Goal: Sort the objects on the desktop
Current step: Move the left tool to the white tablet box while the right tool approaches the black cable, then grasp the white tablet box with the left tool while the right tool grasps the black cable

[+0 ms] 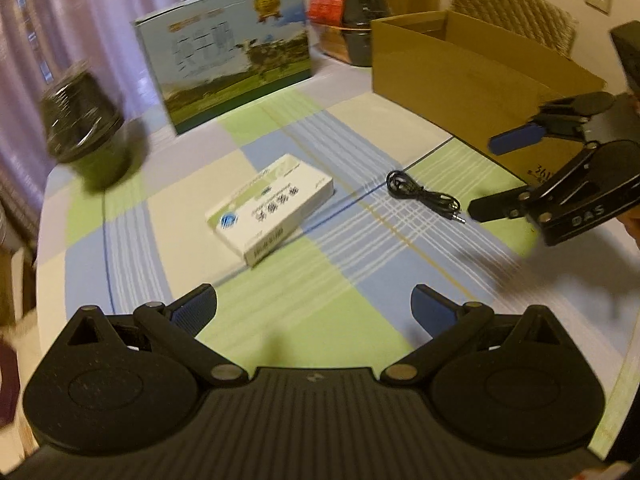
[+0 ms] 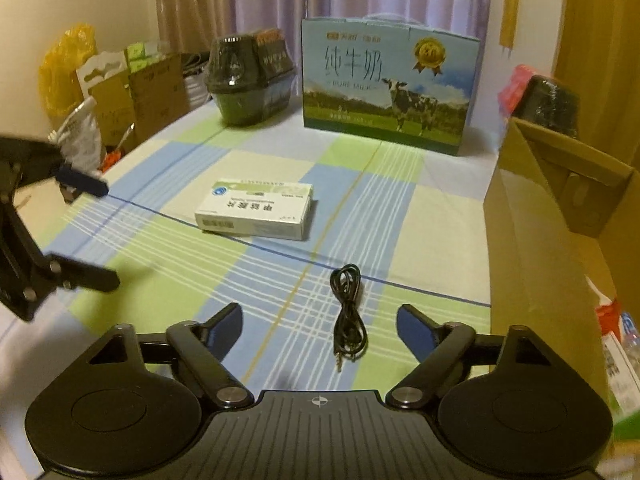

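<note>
Both of my tools are over the checked worktop (image 2: pixel 168 256), which is covered in a blue, green and cream cloth. My left hand-held gripper (image 1: pixel 314 306) has its jaws spread wide apart and holds nothing; my right hand-held gripper (image 2: pixel 320 322) is just as wide apart and empty, and in the left view its body shows raised lettering that I read as "DAS". The landmark is the milk carton (image 2: pixel 386 88), a blue and green carry box with a cow, a gold medal seal, large Chinese characters and the words "PURE MILK". In front of that carton lies a small white box (image 2: pixel 256 210) with a green stripe, a round blue logo and Chinese print too small for me to read; it lies flat on the cloth. Nearer to me than the white box, a thin black cable (image 2: pixel 348 312) lies folded into a loose bundle, its metal plug pointing at my right tool. To the right of the milk carton stands an open brown cardboard box (image 2: pixel 560 200). To the carton's left sits a dark round container (image 2: pixel 240 80).
</note>
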### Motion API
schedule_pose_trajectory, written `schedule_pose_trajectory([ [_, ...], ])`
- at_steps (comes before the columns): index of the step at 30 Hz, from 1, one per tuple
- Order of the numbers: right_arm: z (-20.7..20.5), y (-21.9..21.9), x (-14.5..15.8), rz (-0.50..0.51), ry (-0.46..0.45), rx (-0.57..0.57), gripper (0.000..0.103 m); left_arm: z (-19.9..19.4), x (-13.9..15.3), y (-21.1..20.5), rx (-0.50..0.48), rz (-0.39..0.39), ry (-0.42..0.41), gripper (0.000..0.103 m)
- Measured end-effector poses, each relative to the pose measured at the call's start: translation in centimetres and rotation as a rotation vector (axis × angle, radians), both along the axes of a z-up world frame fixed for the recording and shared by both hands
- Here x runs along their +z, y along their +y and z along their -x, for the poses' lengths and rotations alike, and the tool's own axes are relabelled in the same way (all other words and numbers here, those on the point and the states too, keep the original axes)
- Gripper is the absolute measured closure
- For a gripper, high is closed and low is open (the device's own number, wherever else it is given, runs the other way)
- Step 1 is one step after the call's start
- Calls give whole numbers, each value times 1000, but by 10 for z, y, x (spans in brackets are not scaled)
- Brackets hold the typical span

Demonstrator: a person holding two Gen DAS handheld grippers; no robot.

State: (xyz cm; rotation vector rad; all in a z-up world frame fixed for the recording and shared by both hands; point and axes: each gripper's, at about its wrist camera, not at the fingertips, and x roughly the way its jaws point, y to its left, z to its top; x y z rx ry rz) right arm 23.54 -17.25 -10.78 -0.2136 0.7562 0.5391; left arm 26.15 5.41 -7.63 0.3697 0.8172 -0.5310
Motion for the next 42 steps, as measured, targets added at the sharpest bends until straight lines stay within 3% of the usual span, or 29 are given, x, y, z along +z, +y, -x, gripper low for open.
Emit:
schedule_pose_trajectory([
  [8,-32,11,-29,76,42,61,44,-41,-12,-5,-85,-27,-19,1],
  [14,-57,15,-49,106,104,38,63,-61,-29,-9,-131,-52,-6,1],
  [16,-61,16,-53,116,109,34,71,-66,-32,-10,-142,-56,-6,2],
  [17,-61,16,-53,121,112,31,81,-68,-34,-10,-146,-55,-7,2],
  [24,-67,19,-44,75,56,4,89,-87,-38,-9,-137,-35,-29,1],
  [25,-69,21,-42,64,44,0,101,-91,-39,-9,-139,-35,-32,1],
  [26,-72,23,-40,60,36,-5,103,-94,-39,-10,-143,-37,-35,1],
  [31,-86,32,-42,75,73,-5,103,-113,-46,-15,-172,-46,-34,1],
  [42,-90,31,-46,57,29,-4,103,-137,-67,-18,-180,-30,26,7],
])
